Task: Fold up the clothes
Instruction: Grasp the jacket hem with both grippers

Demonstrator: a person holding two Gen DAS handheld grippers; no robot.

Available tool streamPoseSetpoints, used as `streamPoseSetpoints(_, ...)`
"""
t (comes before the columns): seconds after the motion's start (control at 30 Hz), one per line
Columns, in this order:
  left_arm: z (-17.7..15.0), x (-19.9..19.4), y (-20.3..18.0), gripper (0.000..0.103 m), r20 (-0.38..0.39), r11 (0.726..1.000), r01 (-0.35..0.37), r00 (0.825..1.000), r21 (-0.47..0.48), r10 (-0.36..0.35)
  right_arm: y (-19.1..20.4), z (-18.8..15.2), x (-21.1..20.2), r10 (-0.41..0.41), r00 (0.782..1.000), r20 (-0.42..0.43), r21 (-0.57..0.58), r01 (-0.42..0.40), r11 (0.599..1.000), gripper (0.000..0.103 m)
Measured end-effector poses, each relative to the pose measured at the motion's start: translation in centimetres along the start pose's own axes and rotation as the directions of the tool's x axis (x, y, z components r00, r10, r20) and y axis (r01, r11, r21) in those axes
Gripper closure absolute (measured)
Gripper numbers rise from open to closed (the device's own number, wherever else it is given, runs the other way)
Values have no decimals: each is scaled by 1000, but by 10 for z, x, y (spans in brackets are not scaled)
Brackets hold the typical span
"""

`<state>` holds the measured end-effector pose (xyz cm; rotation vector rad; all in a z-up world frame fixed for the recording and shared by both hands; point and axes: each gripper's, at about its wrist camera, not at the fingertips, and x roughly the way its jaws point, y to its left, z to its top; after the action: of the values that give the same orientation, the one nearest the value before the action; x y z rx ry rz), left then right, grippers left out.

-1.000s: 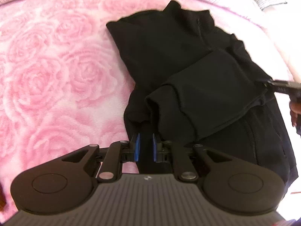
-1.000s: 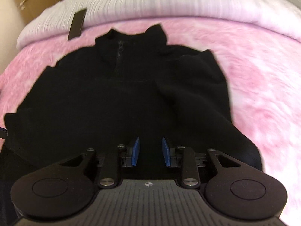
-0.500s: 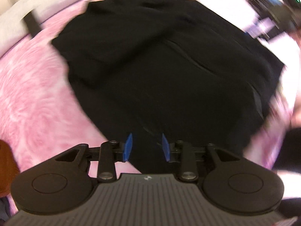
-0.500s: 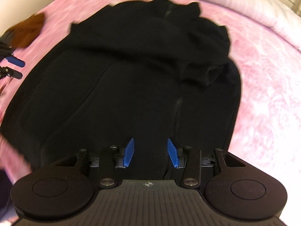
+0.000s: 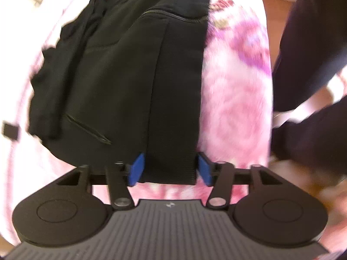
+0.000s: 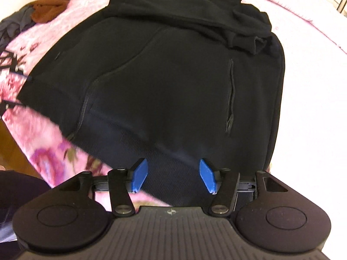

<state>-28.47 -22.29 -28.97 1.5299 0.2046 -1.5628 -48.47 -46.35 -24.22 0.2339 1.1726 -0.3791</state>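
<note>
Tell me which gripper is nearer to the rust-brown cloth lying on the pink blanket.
Probably left. The right gripper is at the black jacket hem, with the rust-brown cloth far off to its left, the left gripper's side. The left gripper is at the hem too; its view lacks the cloth.

A black jacket (image 6: 156, 82) lies on a fluffy pink blanket (image 5: 234, 99) patterned with pale and deeper pink roses. Both grippers are black with bright blue finger pads (image 6: 140, 177). A rust-brown garment (image 6: 51, 6) and a grey one (image 6: 15, 25) sit at the blanket's far corner.
</note>
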Motion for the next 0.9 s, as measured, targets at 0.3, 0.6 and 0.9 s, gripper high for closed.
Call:
streamPoseSetpoints(0.3, 15, 14, 1, 52, -6, 986, -155, 988, -59, 155, 34, -36, -8, -37, 998, 42, -194, 45, 980, 33)
streamPoseSetpoints(0.6, 11, -19, 60, 86, 19, 819, -89, 992, -567, 121, 79, -62, 14, -11, 970, 243, -509, 137, 850, 32)
streamPoseSetpoints(0.9, 17, -15, 63, 86, -6, 837, -91, 995, -539, 104, 58, -66, 38, -185, 917, 354, -561, 366, 742, 40)
